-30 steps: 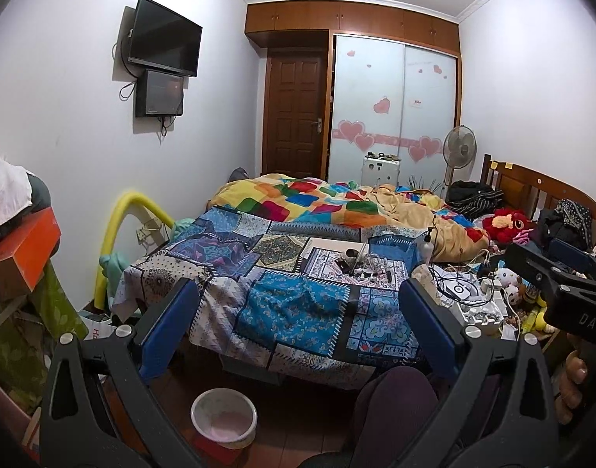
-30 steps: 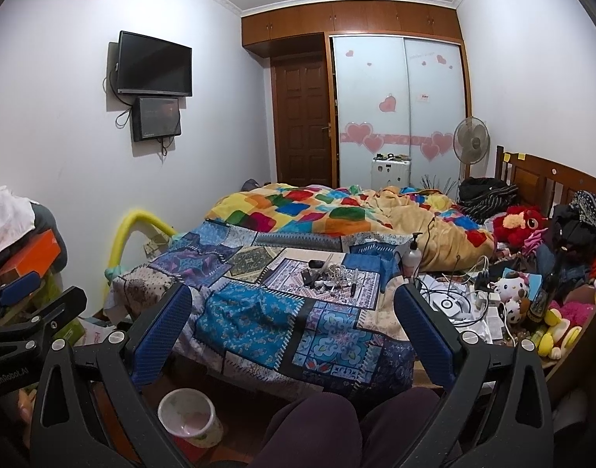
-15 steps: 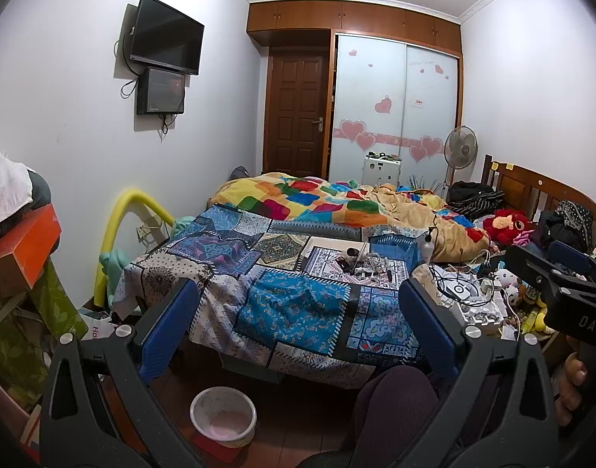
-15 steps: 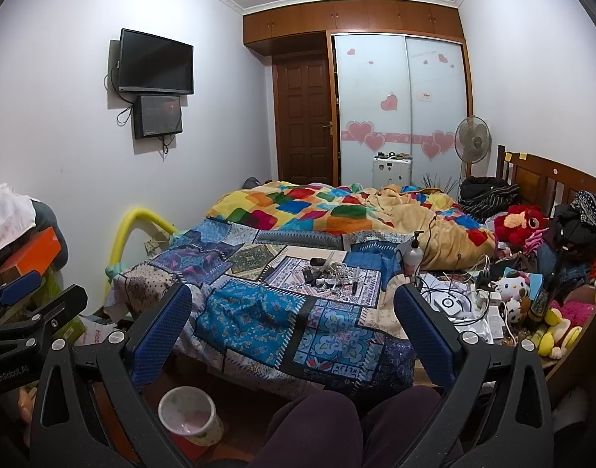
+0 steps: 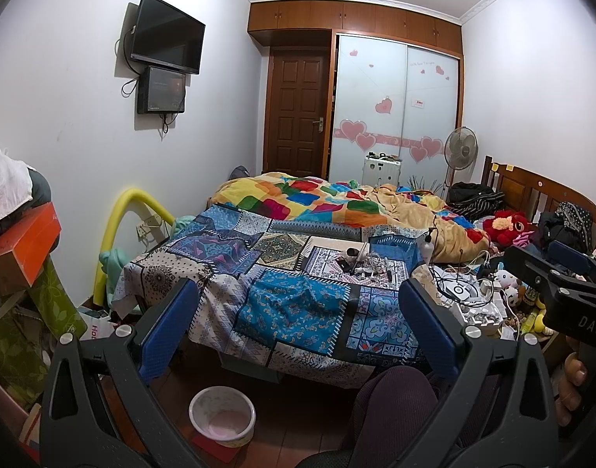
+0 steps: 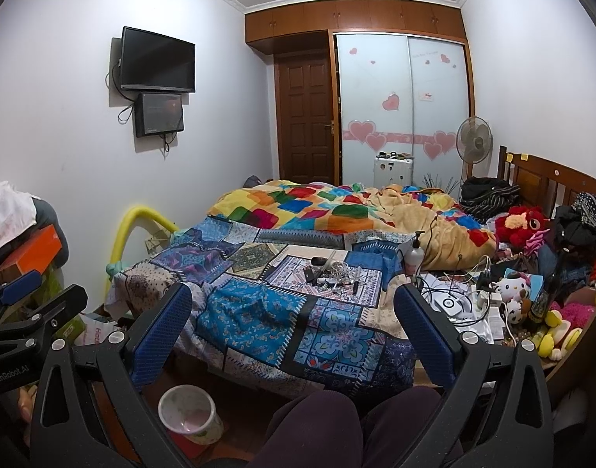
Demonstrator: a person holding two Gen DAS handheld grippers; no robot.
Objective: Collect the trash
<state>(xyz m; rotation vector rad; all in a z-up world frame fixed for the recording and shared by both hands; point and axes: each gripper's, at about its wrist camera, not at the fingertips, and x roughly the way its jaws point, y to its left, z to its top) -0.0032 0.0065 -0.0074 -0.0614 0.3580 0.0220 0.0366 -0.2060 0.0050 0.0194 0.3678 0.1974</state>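
Observation:
A heap of small scraps and cables (image 5: 366, 265) (image 6: 333, 275) lies on the patchwork quilt in the middle of the bed (image 5: 290, 304) (image 6: 258, 312). On the floor below the bed's near edge stands a small white bin (image 5: 222, 419) (image 6: 188, 417) with pinkish stuff inside. My left gripper (image 5: 298, 323) hovers open above the floor, short of the bed, nothing between its blue pads. My right gripper (image 6: 290, 327) is likewise open and holds nothing. Each gripper shows at the edge of the other's view.
The person's knees in dark trousers (image 5: 395, 405) (image 6: 337, 425) sit low in both views. Plush toys, a lotion bottle (image 6: 415, 253) and chargers crowd the bed's right side. Boxes and an orange carton (image 5: 28, 241) pile up at left. A wardrobe and fan stand at the back.
Both views have drifted very slightly; the scene stands a touch closer. Nothing was picked up or let go.

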